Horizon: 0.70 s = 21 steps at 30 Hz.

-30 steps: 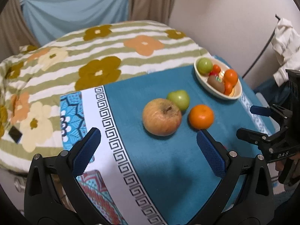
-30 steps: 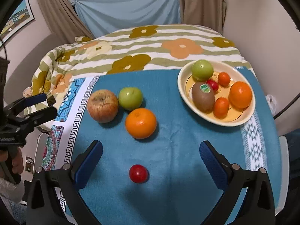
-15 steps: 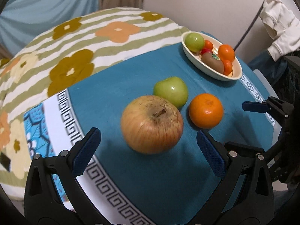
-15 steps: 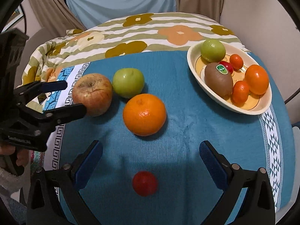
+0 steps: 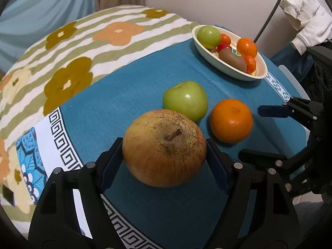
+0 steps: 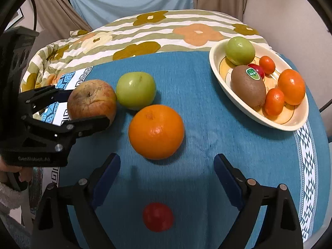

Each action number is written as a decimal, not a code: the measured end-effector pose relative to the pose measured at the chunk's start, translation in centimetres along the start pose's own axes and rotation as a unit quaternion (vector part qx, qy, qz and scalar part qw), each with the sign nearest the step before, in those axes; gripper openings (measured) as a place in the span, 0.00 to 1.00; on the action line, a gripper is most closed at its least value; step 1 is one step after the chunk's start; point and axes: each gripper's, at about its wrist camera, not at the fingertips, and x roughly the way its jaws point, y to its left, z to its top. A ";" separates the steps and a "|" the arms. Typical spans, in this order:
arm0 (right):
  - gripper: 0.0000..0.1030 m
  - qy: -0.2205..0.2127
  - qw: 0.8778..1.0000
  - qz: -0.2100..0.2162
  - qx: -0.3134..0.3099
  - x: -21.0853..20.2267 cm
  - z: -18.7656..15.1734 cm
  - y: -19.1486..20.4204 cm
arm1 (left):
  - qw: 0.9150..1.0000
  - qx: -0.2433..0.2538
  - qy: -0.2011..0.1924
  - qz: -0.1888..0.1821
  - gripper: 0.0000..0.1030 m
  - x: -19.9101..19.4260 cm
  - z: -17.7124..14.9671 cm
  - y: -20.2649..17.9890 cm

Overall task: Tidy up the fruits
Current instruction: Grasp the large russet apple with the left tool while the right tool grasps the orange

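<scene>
Left hand-held gripper [image 5: 165, 145] closing with the russet apple [image 5: 164, 147] squarely between its pads on the blue cloth [image 5: 128, 87], right hand-held gripper [image 6: 167, 175] closing on nothing, orange [image 6: 156, 131] just ahead, bowl [image 6: 290, 124] far right.

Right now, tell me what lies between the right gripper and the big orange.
Nothing: in the right wrist view only bare blue cloth separates the closing right gripper from the big orange; the small red fruit sits nearer the camera.
</scene>
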 end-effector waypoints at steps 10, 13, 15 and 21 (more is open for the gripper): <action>0.73 0.007 1.000 0.016 -0.006 1.3 1.0 0.2 | 1.000 -0.019 0.008 0.016 0.79 -0.7 -0.8 0.6; 0.72 0.006 1.000 0.019 -0.011 1.6 1.3 0.4 | 0.999 -0.030 0.010 0.022 0.79 -1.0 -1.1 0.9; 0.68 0.006 1.000 0.020 -0.012 1.8 1.5 0.5 | 0.999 -0.039 0.010 0.026 0.79 -1.1 -1.3 1.1; 0.62 0.005 0.999 0.033 0.002 2.1 1.9 0.0 | 0.997 -0.061 0.010 0.034 0.79 -1.4 -1.7 1.2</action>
